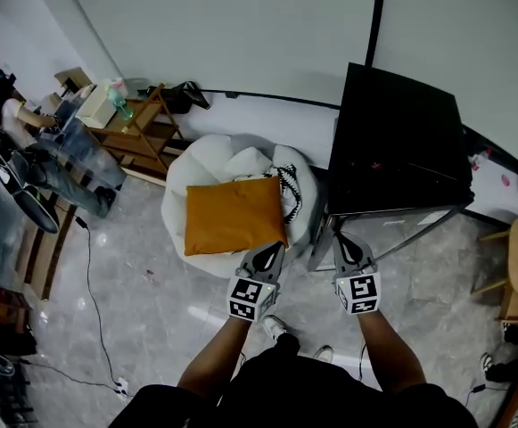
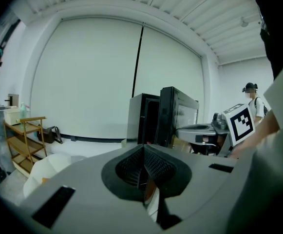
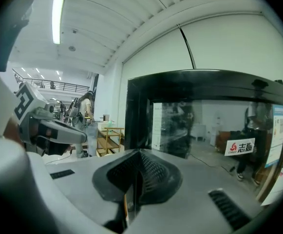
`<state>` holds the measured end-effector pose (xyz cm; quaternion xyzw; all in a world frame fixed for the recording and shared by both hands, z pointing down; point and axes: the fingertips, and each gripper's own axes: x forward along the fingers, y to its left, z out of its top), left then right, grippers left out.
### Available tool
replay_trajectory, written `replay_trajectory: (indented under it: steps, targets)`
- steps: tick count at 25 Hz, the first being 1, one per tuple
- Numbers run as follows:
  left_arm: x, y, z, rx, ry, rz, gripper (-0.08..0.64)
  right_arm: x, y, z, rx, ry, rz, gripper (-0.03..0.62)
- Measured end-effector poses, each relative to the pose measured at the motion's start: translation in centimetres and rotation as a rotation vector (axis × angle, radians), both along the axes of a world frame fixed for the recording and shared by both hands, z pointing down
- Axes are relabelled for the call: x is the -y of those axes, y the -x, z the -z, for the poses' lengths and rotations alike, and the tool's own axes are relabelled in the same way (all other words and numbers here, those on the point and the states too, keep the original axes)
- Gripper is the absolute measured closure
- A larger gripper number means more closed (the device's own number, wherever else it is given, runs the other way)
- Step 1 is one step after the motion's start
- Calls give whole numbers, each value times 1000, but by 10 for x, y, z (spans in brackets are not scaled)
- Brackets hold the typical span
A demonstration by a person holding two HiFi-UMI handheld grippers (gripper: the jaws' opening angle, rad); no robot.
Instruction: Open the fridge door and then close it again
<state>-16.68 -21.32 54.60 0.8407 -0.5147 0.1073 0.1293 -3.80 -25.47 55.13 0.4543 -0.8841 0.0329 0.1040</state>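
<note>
While both jaw pairs are pressed together on nothing, the left hand-held gripper (image 1: 270,255) and right hand-held gripper (image 1: 346,243) sit low centre, near the black fridge (image 1: 401,141) at right. Best to spread the right jaws before reaching the glass door's (image 3: 204,130) edge. No handle shows through the reflections.

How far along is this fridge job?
Done: nothing visible; the black fridge has its glass door closed, as far as I can tell. In hand: the left gripper and right gripper are held out near its front, jaws shut and empty. Left: open the door, then close it.
</note>
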Motion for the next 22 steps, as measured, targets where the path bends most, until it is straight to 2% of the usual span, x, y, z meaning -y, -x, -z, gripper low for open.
replay_trajectory:
  steps: [10, 16, 22]
  targets:
    - [25, -3, -5, -12, -6, -69, 538, 55, 7, -2, 1, -37, -88, 575]
    - [39, -5, -7, -7, -10, -81, 537, 86, 5, -2, -8, -53, -125, 575]
    - [43, -9, -10, -18, -6, -97, 538, 111, 3, -2, -11, -56, -206, 575]
